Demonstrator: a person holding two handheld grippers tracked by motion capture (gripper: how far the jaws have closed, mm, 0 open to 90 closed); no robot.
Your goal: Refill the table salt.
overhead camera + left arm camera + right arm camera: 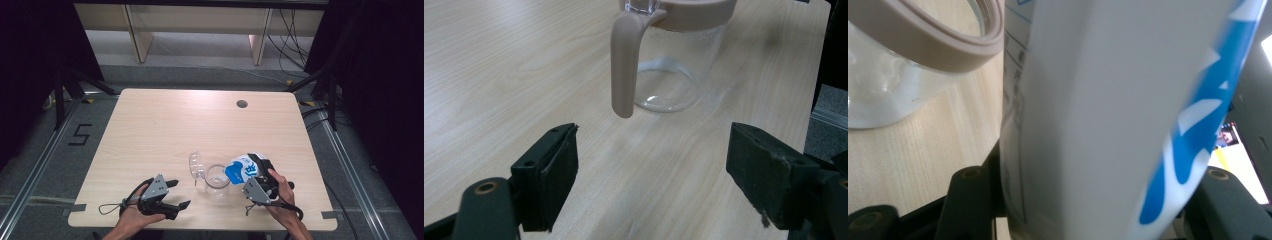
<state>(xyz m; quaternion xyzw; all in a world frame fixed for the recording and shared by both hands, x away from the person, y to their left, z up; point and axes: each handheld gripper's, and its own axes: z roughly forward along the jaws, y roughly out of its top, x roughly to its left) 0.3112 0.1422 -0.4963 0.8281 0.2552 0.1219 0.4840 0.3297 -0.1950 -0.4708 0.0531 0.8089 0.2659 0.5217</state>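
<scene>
Two grippers at work, one loaded, one idle. The right gripper (262, 176) is clamped on a white carton with blue printed patches (243, 170); in the right gripper view its black jaws press both flat sides of the carton (1108, 115), which fills the space between them. The carton is tipped over, long axis leaning from the right hand (280, 192) down and left, its top end at the rim of a clear glass jug with a beige plastic collar and handle (217, 179).

The jug stands upright on the pale wood-grain table (165, 125), near the front edge and between the two hands. Its clear hinged lid (196, 165) stands open on the far left side of the mouth. Whether anything is flowing from the carton I cannot tell; the jug looks near empty.

The left gripper (177, 195) rests low on the table, jaws apart with nothing between them. From the left gripper view the jug (674, 60) sits straight ahead and apart, beige handle (624, 65) turned toward the jaws.

Judgement: pour in hand. The carton mouth lies just right of and above the jug opening; the right hand is the nearer and carries the move, with the left placed to steady the handle.
</scene>
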